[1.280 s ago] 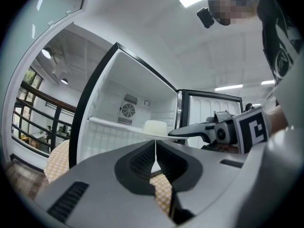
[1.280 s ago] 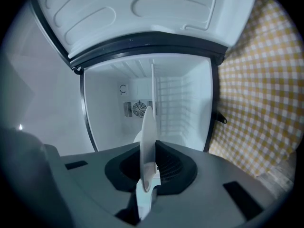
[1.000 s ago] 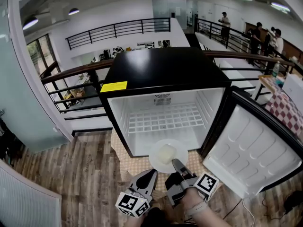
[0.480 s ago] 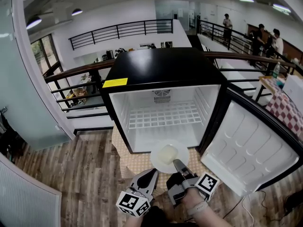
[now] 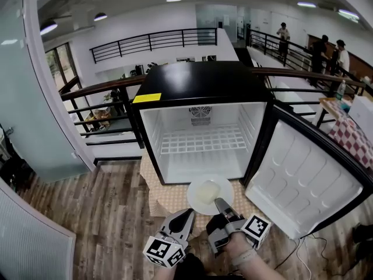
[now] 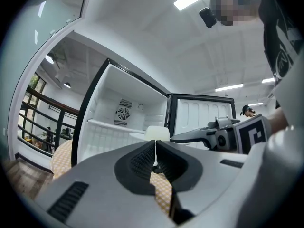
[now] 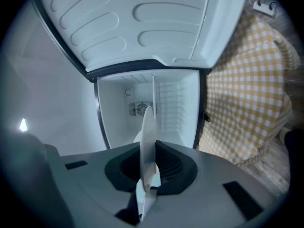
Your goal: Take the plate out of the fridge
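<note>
While the right tool (image 5: 220,205) gripped the plate (image 5: 201,185) by its near rim, the left tool (image 5: 188,215) sat closed, empty, just beside it; fridge (image 5: 198,83) open ahead.

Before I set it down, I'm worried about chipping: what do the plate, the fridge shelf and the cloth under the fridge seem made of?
Plate: likely glazed ceramic, possibly melamine; white, smooth, with a thin rigid rim seen edge-on.
Shelf: white-coated wire, an open grid of thin bars.
Cloth: woven fabric, a matte yellow-and-white check that drapes in folds.
</note>
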`<state>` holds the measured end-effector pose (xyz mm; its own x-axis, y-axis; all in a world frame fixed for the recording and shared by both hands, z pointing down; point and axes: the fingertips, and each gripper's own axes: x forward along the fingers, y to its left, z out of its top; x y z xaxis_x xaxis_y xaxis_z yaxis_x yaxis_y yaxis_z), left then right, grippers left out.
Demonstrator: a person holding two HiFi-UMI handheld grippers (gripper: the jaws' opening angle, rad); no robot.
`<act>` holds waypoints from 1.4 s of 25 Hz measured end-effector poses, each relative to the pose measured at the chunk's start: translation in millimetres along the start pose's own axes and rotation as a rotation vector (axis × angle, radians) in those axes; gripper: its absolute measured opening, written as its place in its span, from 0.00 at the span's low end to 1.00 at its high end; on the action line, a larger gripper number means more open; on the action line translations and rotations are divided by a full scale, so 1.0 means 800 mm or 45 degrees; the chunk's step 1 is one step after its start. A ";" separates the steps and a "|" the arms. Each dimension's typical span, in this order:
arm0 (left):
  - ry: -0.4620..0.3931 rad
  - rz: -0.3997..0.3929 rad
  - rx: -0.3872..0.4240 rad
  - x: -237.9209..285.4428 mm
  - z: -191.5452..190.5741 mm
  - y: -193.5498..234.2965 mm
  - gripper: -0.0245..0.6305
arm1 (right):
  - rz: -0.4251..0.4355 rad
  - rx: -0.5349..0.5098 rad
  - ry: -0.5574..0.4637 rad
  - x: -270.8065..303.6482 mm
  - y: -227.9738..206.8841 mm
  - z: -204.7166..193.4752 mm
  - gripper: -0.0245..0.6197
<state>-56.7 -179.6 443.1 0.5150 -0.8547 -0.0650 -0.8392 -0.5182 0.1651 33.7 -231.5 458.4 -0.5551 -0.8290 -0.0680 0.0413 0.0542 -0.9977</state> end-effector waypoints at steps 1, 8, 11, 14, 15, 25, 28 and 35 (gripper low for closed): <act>-0.002 0.002 0.002 -0.003 0.001 -0.003 0.06 | -0.001 0.000 0.001 -0.004 0.000 -0.001 0.12; -0.007 0.021 0.013 -0.028 0.001 -0.021 0.06 | 0.000 0.010 0.007 -0.029 -0.001 -0.012 0.12; -0.009 0.035 0.014 -0.042 0.000 -0.026 0.06 | 0.004 0.017 0.003 -0.039 -0.002 -0.016 0.12; -0.002 0.044 0.008 -0.050 -0.004 -0.030 0.06 | 0.008 0.022 0.000 -0.046 -0.004 -0.018 0.12; 0.001 0.043 0.006 -0.052 -0.007 -0.032 0.06 | 0.009 0.023 -0.001 -0.049 -0.006 -0.018 0.12; -0.004 -0.003 0.025 -0.050 0.001 -0.041 0.06 | 0.014 0.023 -0.032 -0.060 -0.004 -0.019 0.12; -0.012 -0.031 0.033 -0.050 0.006 -0.046 0.06 | 0.029 0.020 -0.051 -0.061 0.001 -0.017 0.12; 0.005 -0.036 0.038 -0.091 0.007 -0.047 0.06 | 0.035 0.034 -0.102 -0.079 0.003 -0.035 0.12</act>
<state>-63.5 -97.9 435.7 0.5389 -0.8398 -0.0654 -0.8292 -0.5426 0.1341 45.6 -163.6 460.3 -0.4851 -0.8694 -0.0940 0.0784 0.0637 -0.9949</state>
